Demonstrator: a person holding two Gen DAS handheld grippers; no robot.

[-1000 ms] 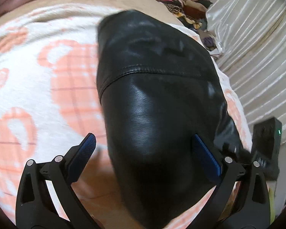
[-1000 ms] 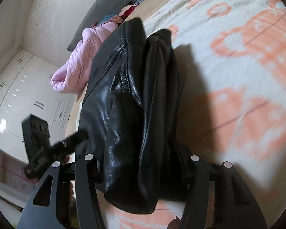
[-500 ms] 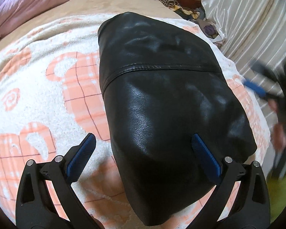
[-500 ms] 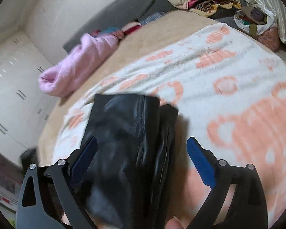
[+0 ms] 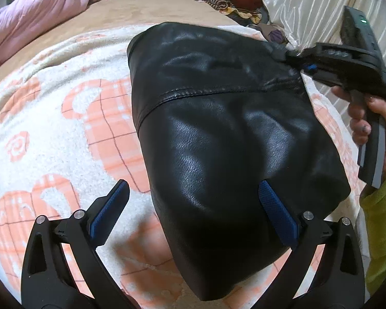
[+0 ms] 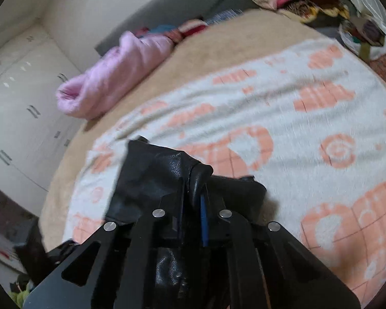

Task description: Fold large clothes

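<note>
Leather jacket (image 5: 226, 134), black and folded, lies on the patterned blanket (image 5: 51, 128); my right tongs (image 6: 191, 206) pinch its far corner, my left tongs (image 5: 193, 206) gape wide over its near end.

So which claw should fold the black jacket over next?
Probably the right claw: it is already shut on a corner of the jacket. The left claw is open, with nothing pinched.

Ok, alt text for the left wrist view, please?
A folded black leather jacket lies on a white-and-orange blanket, with the open left gripper above its near end. At right, the right gripper pinches the jacket's far corner.
</note>
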